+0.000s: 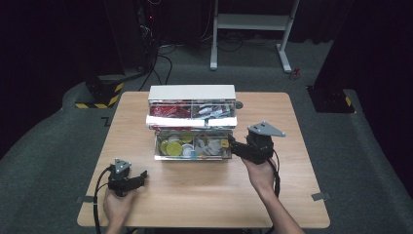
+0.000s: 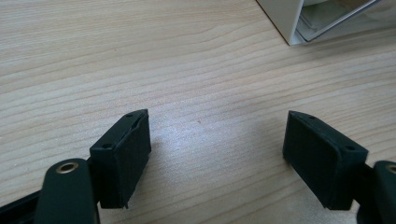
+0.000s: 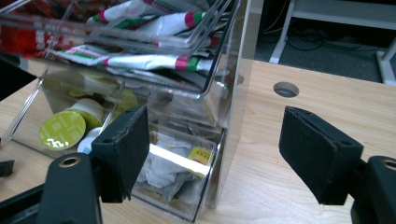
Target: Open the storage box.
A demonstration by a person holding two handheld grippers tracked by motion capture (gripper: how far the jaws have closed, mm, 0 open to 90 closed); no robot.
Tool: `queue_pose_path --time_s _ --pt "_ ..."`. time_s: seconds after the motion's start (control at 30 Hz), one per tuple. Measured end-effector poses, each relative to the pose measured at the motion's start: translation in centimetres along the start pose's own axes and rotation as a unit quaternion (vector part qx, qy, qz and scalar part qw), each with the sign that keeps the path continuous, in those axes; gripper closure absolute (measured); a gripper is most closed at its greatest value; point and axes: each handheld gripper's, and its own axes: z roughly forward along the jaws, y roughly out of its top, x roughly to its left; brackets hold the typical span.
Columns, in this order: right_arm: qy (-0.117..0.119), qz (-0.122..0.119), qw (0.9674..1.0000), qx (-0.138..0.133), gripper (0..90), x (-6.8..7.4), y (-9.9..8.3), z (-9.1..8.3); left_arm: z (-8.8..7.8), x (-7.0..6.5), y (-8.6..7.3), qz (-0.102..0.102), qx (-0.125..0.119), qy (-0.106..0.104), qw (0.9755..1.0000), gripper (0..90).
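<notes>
A clear acrylic organizer (image 1: 191, 124) with a white top stands at the middle of the wooden table (image 1: 204, 195). Its upper drawers hold red, white and green sachets (image 3: 154, 63). The lower tray holds yellow-lidded capsules (image 3: 62, 129) and tea bags (image 3: 173, 170). My right gripper (image 1: 233, 145) hovers at the tray's right end, pointing left at it. Its jaws (image 3: 212, 149) stand open, with the organizer's right front corner behind the gap and nothing pressed between the pads. My left gripper (image 1: 141, 176) rests near the table's front left, open (image 2: 217, 154) over bare wood.
A round cable hole (image 3: 286, 89) sits in the table just right of the organizer. A corner of the organizer (image 2: 285, 21) shows at the top right of the left gripper view. Beyond the table stand a white desk frame (image 1: 251, 29) and dark equipment.
</notes>
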Motion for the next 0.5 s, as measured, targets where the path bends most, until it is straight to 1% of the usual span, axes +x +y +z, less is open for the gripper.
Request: queue_pose_path --time_s 0.1,0.27,0.4,0.5 --pt "0.003 0.005 1.0 0.003 24.6 0.0 0.4 0.3 0.0 0.0 0.0 0.0 0.0 0.0 1.0 23.7" --pt "0.001 0.001 1.0 0.008 24.6 0.1 0.9 1.1 0.0 0.0 0.0 0.0 0.0 0.0 1.0 23.7" --pt "0.002 0.002 1.0 0.005 24.6 0.2 1.3 1.4 0.0 0.0 0.0 -0.001 0.0 -0.001 1.0 23.7" --pt "0.003 -0.002 1.0 0.003 24.7 0.3 1.6 1.5 0.0 0.0 0.0 -0.002 -0.001 -0.001 1.0 23.8"
